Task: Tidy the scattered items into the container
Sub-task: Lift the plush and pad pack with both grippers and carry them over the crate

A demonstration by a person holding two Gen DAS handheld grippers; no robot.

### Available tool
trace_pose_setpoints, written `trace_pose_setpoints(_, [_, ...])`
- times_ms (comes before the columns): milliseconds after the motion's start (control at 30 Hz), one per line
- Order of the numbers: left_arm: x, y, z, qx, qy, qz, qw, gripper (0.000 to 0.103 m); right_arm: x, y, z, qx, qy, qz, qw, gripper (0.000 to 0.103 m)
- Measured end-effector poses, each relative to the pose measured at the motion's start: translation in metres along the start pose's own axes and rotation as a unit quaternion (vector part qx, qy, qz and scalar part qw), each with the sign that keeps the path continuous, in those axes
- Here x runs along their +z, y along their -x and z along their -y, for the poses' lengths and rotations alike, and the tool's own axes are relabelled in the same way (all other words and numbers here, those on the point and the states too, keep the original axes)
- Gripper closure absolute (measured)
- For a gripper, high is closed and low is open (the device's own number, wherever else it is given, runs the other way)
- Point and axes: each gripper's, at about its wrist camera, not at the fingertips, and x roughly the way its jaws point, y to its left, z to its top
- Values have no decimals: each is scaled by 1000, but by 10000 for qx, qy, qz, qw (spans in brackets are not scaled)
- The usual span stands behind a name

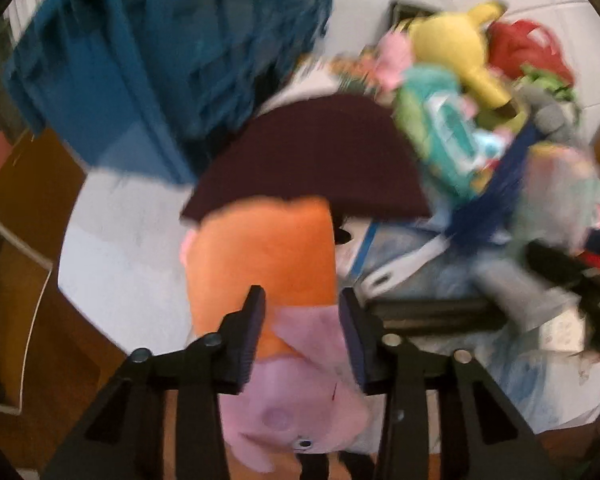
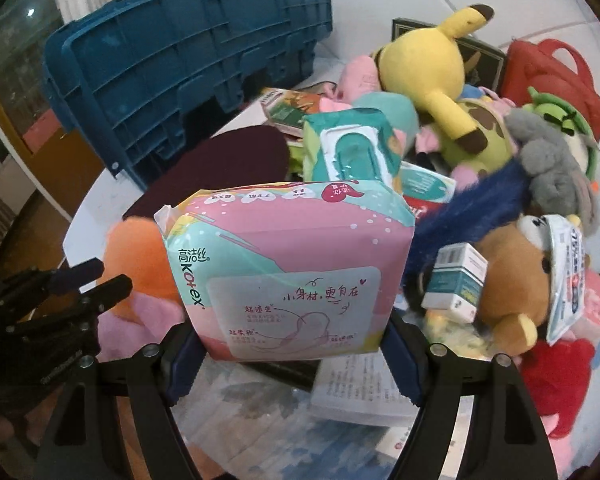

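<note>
Left wrist: left gripper [image 1: 302, 334] fingers clamped on the pink-and-orange plush pig [image 1: 276, 304], lifted off the white round desk [image 1: 120, 248]; view blurred, pile hard to read. Right wrist: right gripper [image 2: 296, 356] fingers clamped on the pink-and-teal soft pad pack [image 2: 284, 272]. Blue ribbed plastic crate [image 2: 188, 64] lies tipped on its side, opening hidden. Step: carrying to crate; next likely needs its opening reachable.

The crate [image 2: 188, 60] is deep blue, and the pad pack [image 2: 288, 276] is pink with teal bits. Plush pig [image 1: 268, 280] is pink and orange; the other plush toy [image 2: 424, 60] is bright yellow.
</note>
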Motion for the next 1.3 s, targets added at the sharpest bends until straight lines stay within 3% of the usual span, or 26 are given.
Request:
trace_pose_setpoints(67, [-9, -14, -5, 182, 8, -146, 9997, 24, -5, -2, 3, 67, -49, -77, 9999, 25])
trace_pose_setpoints(167, [-16, -29, -11, 343, 44, -289, 9990, 15, -11, -7, 3, 120, -58, -171, 9998, 25])
trace_pose_setpoints(300, [-24, -52, -16, 290, 100, -526, 9981, 15, -17, -18, 1, 173, -46, -317, 9993, 25])
trace_pose_setpoints(433, [-28, -52, -11, 292, 3, -322, 9991, 29, -21, -27, -2, 147, 11, -455, 9989, 25])
trace_pose_setpoints(533, [-25, -38, -15, 103, 115, -210, 9997, 32, -23, -30, -2, 138, 18, -494, 9987, 25])
trace_pose_setpoints(933, [18, 57, 8, -139, -170, 985, 9949, 32, 4, 18, 0, 52, 40, 199, 9998, 25])
trace_pose_setpoints(1300, [35, 83, 36, -207, -356, 1260, 9912, 32, 32, 62, 15, -257, 88, 757, 9968, 25])
